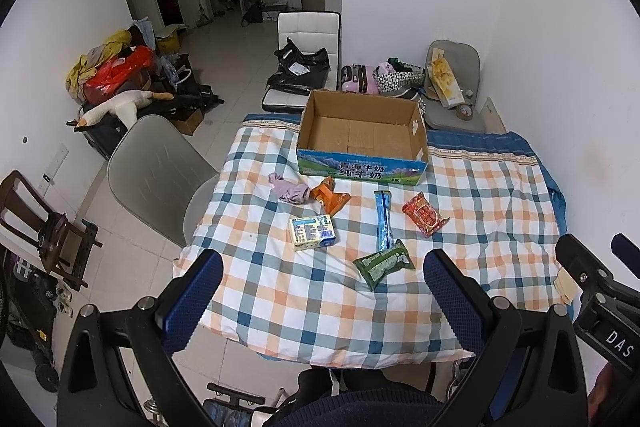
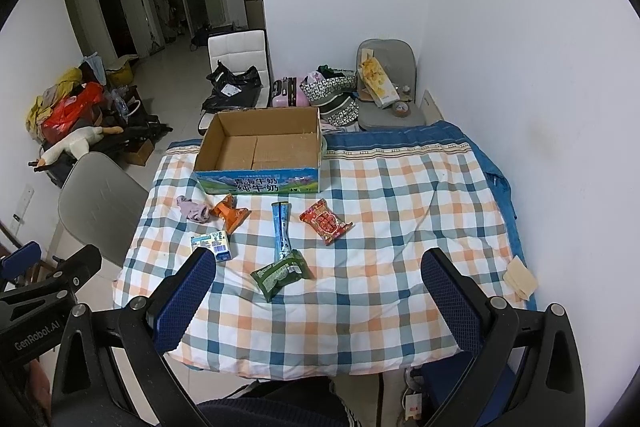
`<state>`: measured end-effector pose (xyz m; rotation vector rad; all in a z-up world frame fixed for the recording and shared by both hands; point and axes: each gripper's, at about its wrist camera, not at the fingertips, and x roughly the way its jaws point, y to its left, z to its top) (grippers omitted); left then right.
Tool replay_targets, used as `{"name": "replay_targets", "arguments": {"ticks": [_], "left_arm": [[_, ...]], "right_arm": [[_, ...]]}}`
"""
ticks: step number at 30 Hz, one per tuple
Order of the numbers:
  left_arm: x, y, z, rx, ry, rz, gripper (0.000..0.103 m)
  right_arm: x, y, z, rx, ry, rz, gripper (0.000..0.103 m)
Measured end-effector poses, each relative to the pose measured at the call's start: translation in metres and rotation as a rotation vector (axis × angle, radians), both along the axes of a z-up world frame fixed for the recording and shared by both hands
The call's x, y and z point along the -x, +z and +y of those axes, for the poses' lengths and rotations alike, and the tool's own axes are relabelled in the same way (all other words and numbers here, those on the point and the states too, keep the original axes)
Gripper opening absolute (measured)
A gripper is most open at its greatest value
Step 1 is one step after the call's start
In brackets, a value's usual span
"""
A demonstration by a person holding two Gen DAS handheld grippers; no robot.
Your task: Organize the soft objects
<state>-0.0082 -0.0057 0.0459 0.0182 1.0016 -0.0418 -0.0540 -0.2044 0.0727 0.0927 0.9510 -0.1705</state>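
An empty cardboard box [image 1: 362,137] [image 2: 262,151] stands at the far side of the checked tablecloth [image 1: 320,291] [image 2: 380,227]. In front of it lie a crumpled pink cloth [image 1: 289,188] [image 2: 193,209], an orange packet [image 1: 330,197] [image 2: 231,215], a blue-white carton [image 1: 312,233] [image 2: 212,245], a long blue stick pack [image 1: 384,219] [image 2: 282,229], a red snack packet [image 1: 425,214] [image 2: 326,221] and a green packet [image 1: 384,263] [image 2: 280,273]. My left gripper [image 1: 323,279] and right gripper [image 2: 318,277] are open and empty, held above the table's near edge.
A grey chair [image 1: 160,171] [image 2: 100,203] stands at the table's left. A white chair with a black bag [image 1: 304,67] and a grey chair with clutter [image 1: 452,87] stand behind the table. A wall runs along the right. A beige pad [image 2: 520,281] lies at the right edge.
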Motion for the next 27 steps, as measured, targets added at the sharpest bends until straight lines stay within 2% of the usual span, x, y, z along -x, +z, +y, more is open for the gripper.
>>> {"name": "replay_targets", "arguments": {"ticks": [22,27], "left_arm": [[0.006,-0.003,0.002,0.000,0.000,-0.011,0.103],[-0.007,-0.013,0.000,0.012,0.001,0.011,0.103]], "right_arm": [[0.002,0.000,0.001,0.000,0.004,-0.005,0.103],[-0.003,-0.001,0.002,-0.010,0.004,0.006,0.103]]}}
